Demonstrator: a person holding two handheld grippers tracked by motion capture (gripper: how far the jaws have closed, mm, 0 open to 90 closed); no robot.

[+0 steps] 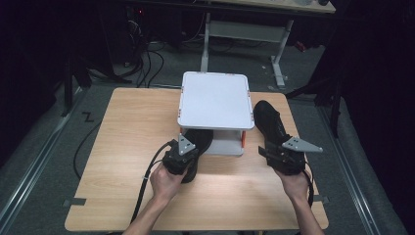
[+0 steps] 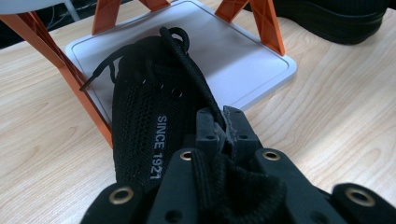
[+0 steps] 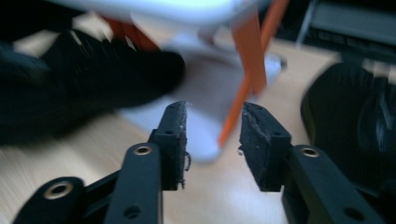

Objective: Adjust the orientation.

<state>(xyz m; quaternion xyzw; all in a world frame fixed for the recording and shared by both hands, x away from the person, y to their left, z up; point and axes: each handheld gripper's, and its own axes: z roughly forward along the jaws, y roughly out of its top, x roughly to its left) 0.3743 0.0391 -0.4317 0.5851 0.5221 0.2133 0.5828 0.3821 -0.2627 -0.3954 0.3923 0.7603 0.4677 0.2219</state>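
Left hand-held gripper (image 2: 226,122) pinches the black shoe (image 2: 149,116) at its tongue, toe on the rack's lower shelf (image 2: 261,65); right hand-held gripper (image 3: 212,135) gapes empty, second shoe (image 3: 355,121) at three o'clock.

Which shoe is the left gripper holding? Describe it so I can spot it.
Find the white two-tier rack mid-table. The held shoe lies partly on its lower shelf, toe in under the top. Unlike the other black shoe right of the rack, its tongue reads SINCE 1921 and the left gripper clamps it.
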